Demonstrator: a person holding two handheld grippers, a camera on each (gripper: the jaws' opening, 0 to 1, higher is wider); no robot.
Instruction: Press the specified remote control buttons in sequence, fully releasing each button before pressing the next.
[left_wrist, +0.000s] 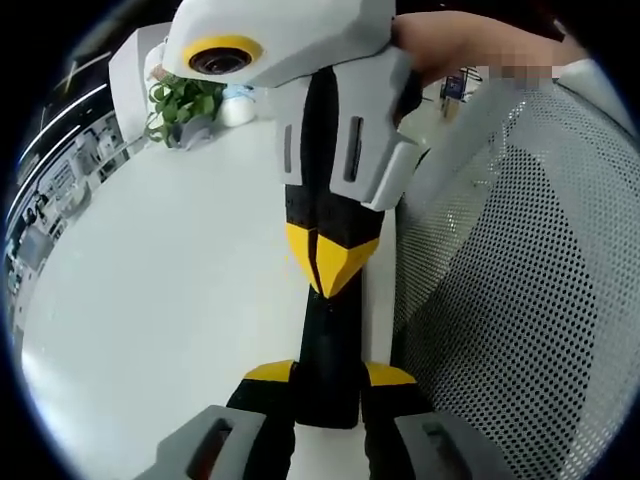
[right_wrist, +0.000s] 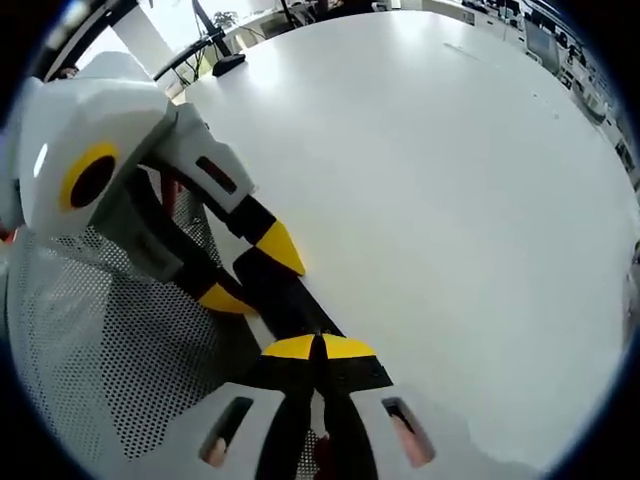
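A slim black remote control (left_wrist: 330, 340) stands clamped between the yellow-tipped jaws of my left gripper (left_wrist: 330, 373), over the edge of a white table (left_wrist: 170, 300). My right gripper (left_wrist: 330, 262) comes down from the top of the left gripper view, shut, with its joined yellow tips resting on the remote's upper end. In the right gripper view the same remote (right_wrist: 290, 300) runs from my shut right gripper (right_wrist: 320, 347) up to the left gripper (right_wrist: 250, 272), which grips it from both sides. The buttons are hidden from me.
A white perforated chair back (left_wrist: 520, 280) stands close beside the grippers and also shows in the other view (right_wrist: 90, 340). A potted plant (left_wrist: 180, 105) sits at the table's far edge. The person's hand (left_wrist: 450, 45) holds the right gripper. Broad bare tabletop (right_wrist: 450, 200) lies beyond.
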